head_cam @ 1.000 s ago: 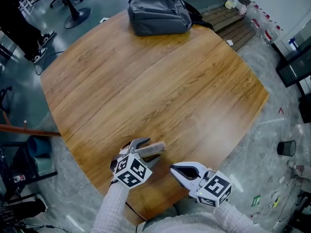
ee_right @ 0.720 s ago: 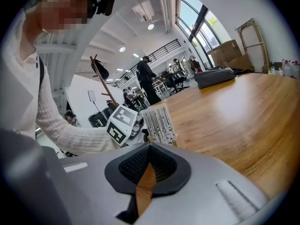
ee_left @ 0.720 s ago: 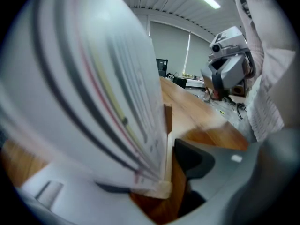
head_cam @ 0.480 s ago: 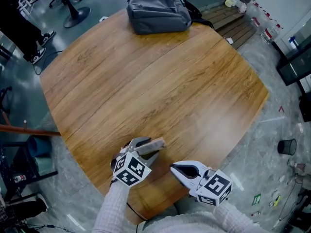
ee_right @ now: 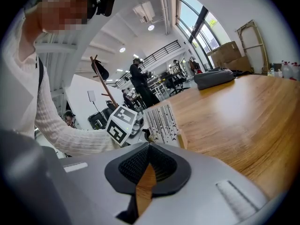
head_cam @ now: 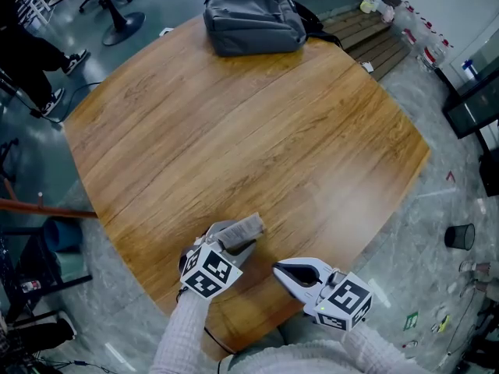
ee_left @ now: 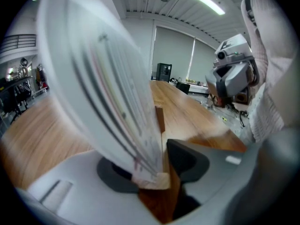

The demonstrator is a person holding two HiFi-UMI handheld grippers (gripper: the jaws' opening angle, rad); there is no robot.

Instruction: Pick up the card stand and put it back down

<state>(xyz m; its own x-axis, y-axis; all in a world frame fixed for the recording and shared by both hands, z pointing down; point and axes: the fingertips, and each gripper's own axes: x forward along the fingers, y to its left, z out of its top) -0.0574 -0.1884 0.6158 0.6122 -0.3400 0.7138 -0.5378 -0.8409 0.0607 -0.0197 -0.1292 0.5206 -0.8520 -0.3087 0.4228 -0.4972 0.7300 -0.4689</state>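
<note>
- The left tool [head_cam: 228, 236] is being closed on the stand [head_cam: 243, 227]. The wooden base is caught between the two pads [ee_left: 187, 161], and the printed card [ee_left: 108, 88] is seen leaning up out of the jaws.
- The stand is held over the near edge of the desk [head_cam: 234, 115], just ahead of the left sleeve [head_cam: 183, 329]. Whether its base is touching the wood cannot be told.
- The right tool [head_cam: 278, 270] is held just beside it, to the right, over the same edge. Its jaws are drawn together with nothing between them.
- A grey bag [head_cam: 253, 18] is laid at the far edge, well apart from both tools.
</note>
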